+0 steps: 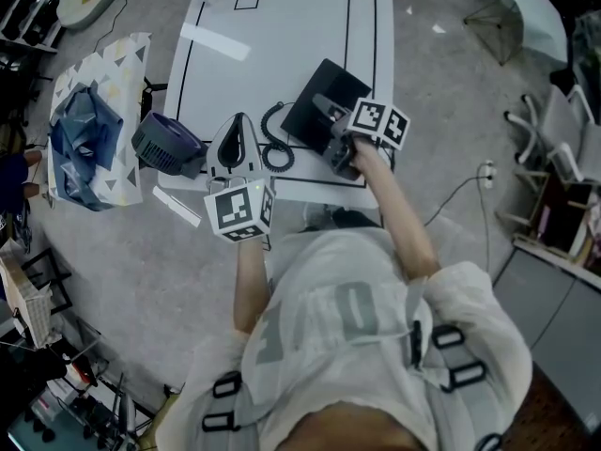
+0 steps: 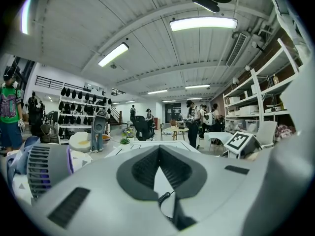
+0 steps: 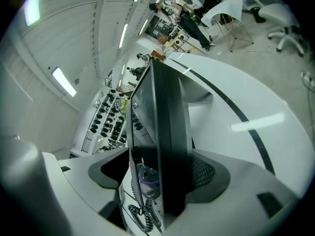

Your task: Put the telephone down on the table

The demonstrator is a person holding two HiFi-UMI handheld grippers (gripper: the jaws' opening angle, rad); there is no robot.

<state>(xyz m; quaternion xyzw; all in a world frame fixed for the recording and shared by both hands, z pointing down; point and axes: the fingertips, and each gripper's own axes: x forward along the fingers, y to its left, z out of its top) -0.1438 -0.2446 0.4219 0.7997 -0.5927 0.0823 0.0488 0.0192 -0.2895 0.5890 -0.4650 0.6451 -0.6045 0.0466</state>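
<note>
The black telephone (image 1: 319, 97) lies flat on the white table (image 1: 282, 26), and its coiled cord (image 1: 272, 144) curls off its left side. My right gripper (image 1: 331, 125) straddles the phone's near edge. In the right gripper view the phone (image 3: 170, 132) stands edge-on between the wide-spread jaws of that gripper (image 3: 162, 163). A gap shows on its left side, so the pads do not press it. My left gripper (image 1: 237, 120) rests on the table left of the cord, with its tips together and nothing held. The left gripper view shows the left gripper (image 2: 158, 149) with the cord (image 2: 165, 198) beyond it.
A purple and grey fan-like device (image 1: 167, 144) sits at the table's left edge, close to my left gripper. A patterned bag (image 1: 94, 111) lies on the floor further left. White strips (image 1: 214, 40) lie on the table. Office chairs (image 1: 554, 130) stand to the right.
</note>
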